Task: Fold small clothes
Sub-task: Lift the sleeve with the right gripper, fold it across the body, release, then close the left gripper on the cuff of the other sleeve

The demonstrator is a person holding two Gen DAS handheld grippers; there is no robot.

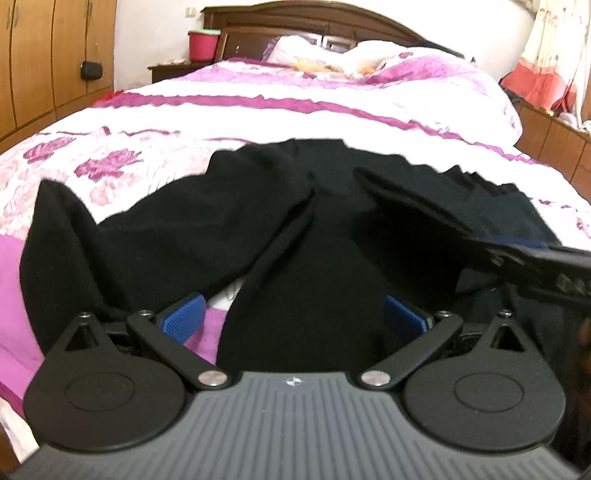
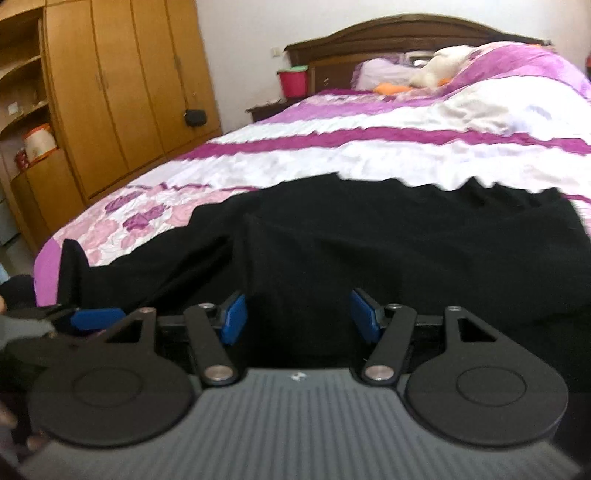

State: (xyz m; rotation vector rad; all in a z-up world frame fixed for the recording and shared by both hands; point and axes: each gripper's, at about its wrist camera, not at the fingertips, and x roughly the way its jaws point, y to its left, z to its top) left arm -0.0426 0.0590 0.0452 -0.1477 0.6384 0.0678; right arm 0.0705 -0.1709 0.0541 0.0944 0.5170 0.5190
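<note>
We see bedspread (image 2: 406, 155) beyond black garment (image 2: 369, 240) open, free passage; wardrobe (image 2: 122, 85) bounds left; right gripper (image 1: 388, 192) crosses garment, blocking our left gripper's (image 1: 295, 317) right side.

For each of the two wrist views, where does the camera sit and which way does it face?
Left wrist: on the left gripper, facing up the bed toward the headboard over the black garment; own jaws open, the right gripper crossing in from the right.
Right wrist: on the right gripper, same heading, angled toward the wardrobe; own jaws open, left gripper at the left edge.
Shared: garment, bed, headboard, red bucket.
</note>
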